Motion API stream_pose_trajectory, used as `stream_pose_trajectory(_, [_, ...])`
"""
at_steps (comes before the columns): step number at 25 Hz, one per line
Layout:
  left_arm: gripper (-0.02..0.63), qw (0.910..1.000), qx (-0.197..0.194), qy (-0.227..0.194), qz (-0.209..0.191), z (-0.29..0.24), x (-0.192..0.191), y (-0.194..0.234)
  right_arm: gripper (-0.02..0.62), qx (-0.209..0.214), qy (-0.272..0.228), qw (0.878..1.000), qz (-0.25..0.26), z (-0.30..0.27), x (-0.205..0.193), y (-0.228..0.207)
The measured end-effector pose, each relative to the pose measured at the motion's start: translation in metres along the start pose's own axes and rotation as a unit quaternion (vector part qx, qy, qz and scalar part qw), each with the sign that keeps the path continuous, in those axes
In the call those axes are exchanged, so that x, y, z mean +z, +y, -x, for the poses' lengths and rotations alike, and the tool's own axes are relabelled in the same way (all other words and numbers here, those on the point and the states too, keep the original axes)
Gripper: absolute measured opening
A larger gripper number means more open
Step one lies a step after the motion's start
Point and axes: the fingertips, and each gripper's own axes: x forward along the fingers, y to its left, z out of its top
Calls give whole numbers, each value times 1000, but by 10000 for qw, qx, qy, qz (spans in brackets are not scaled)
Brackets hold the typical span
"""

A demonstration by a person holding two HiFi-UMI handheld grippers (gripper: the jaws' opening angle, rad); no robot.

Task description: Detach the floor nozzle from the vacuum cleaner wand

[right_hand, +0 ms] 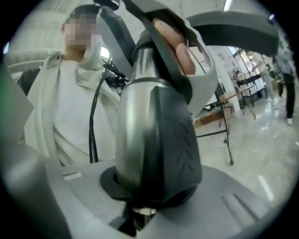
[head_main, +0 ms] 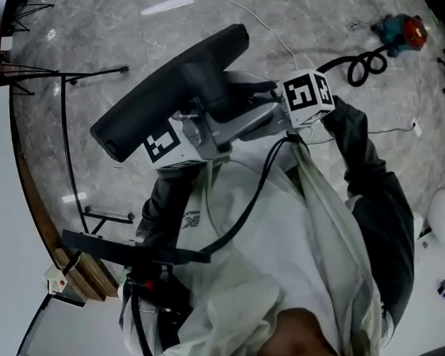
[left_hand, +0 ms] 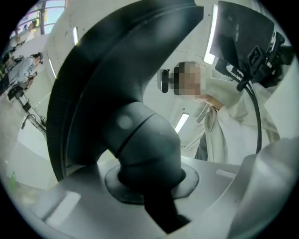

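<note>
Judging by how things sit, the detaching is under way, not finished. The floor nozzle (head_main: 168, 90) is up off the ground, carried between the 2 grippers in front of the person's chest, and no clear gap shows at the joint. No long run of wand appears in any view, so I cannot tell whether the coupling has let go. What seems left is to pull the 2 gripped parts apart along the tube and check that the nozzle comes away.

The left gripper (left_hand: 154, 205) is clenched, its jaws partly closed on the nozzle's dark swivel neck (left_hand: 145, 140), with the pads pressing on either side of it. The wide nozzle head rises just beyond these jaws and arches up and to the left above them.

The right gripper (right_hand: 140, 205) is likewise clamped at a moderate opening. It holds a tube section (right_hand: 154, 135), silver on 1 side and dark and ribbed on the other, standing upright between its jaws. A pale end peeks out just below the pads. I take this for the collar where nozzle meets wand, though which side of the joint it belongs to is unclear. The 2 grippers face each other at close range, with the neck running between them
</note>
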Motion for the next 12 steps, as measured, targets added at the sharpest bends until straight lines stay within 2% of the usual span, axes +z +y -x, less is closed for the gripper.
stream_pose_trajectory(1, [74,10000,74,-25,13,-1,2,2,84,145,-85,9998,-96,1,2,1])
stream_pose_trajectory(3, [72,9990,422,-100,-58,5,7,13,84,-71,-245,9994,-251,1,7,-6])
stream_pose_trajectory(6, [71,9971,752,-97,-98,11,13,21,81,-944,-261,9947,-299,0,12,-21])
stream_pose_trajectory(8, [71,9956,935,-49,-76,12,15,24,81,-1635,-221,9857,-330,0,14,-30])
stream_pose_trajectory(10, [71,9915,1299,6,-84,13,15,31,80,-2640,-168,9638,-322,7,14,-45])
stream_pose_trajectory(11, [71,9877,1558,35,-102,15,15,36,80,-3287,-132,9439,-288,13,14,-54])
stream_pose_trajectory(12, [71,9830,1832,59,-132,17,15,41,78,-3963,-84,9178,-233,20,13,-64])
